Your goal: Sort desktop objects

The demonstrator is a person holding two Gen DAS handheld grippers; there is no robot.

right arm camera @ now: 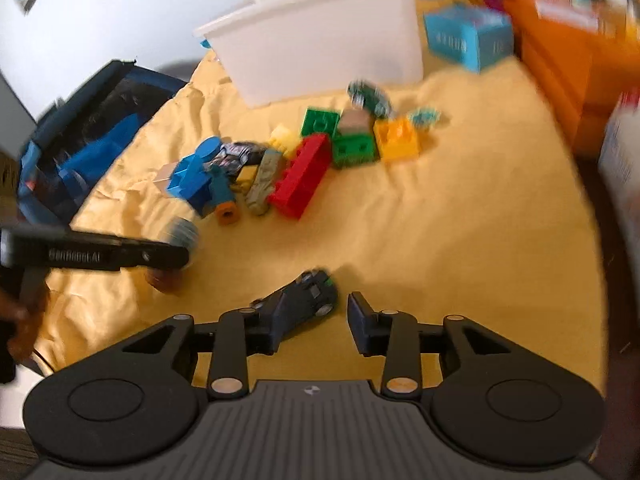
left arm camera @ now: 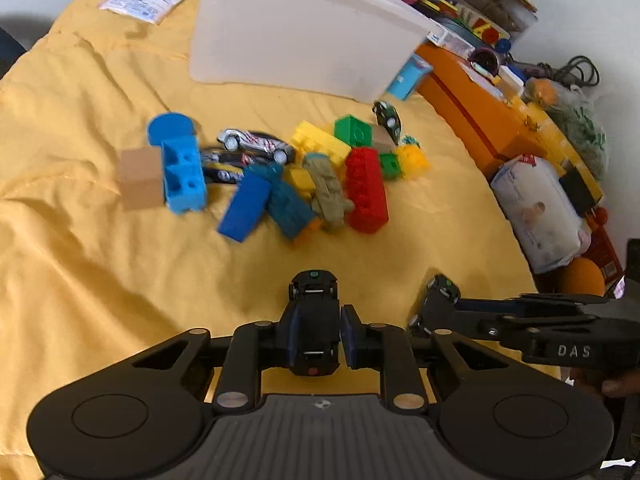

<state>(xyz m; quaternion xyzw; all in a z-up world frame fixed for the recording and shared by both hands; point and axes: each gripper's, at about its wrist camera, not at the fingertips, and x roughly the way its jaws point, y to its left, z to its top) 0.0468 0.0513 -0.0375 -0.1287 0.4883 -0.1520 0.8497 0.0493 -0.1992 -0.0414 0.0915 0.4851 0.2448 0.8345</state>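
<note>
**Ana:** Jaws first, what are they doing?

**Ben:** On the left gripper (left arm camera: 316, 334) the jaws sit narrow, clamped on the sides of a small black toy car (left arm camera: 314, 300) whose nose points away from the camera. On the right gripper (right arm camera: 312, 320) the jaws stand apart, with a second dark toy car (right arm camera: 308, 296) lying crooked between them on the yellow cloth (left arm camera: 100, 240). One pad seems to touch it, the other is clear.

**Ana:** Where is everything else?

**Ben:** Farther back on the cloth lies a heap of building blocks, including a long red block (left arm camera: 366, 190), and a silver toy car (left arm camera: 256, 144). Behind the heap stands a white plastic bin (left arm camera: 304, 36).

**Ana:** What could go wrong?

**Ben:** I judge the right car may get nudged or roll, since it lies at an angle to the pads. The cloth is wrinkled, so a pad might snag it. Both grippers are close together and could bump.
</note>
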